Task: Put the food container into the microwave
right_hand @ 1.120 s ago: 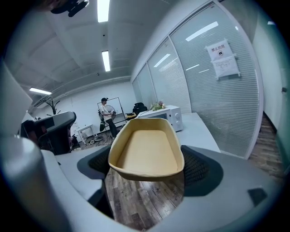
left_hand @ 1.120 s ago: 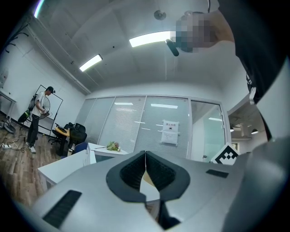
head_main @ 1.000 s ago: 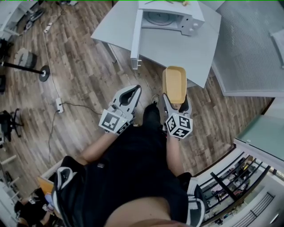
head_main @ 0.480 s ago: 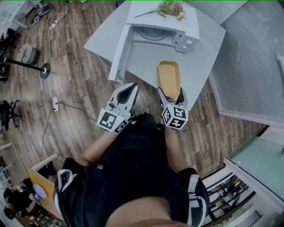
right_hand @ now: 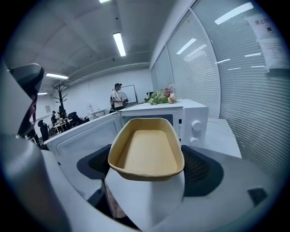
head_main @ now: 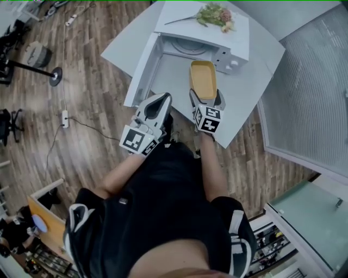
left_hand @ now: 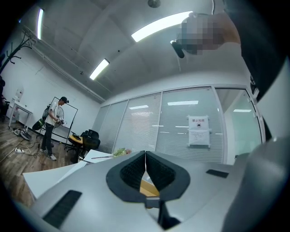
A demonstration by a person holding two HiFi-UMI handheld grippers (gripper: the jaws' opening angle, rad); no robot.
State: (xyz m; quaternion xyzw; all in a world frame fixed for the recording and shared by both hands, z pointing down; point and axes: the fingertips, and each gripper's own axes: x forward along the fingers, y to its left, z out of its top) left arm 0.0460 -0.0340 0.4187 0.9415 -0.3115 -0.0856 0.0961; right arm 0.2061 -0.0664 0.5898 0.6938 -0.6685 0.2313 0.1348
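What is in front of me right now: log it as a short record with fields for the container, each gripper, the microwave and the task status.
container: tan food container, empty, carried over the table
right gripper: right gripper shut on the container's near end
left gripper: left gripper with jaws together, holding nothing
microwave: white microwave on the table, door swung open at the person's left, flowers lying on top
task status: container just in front of the open cavity, not yet inside
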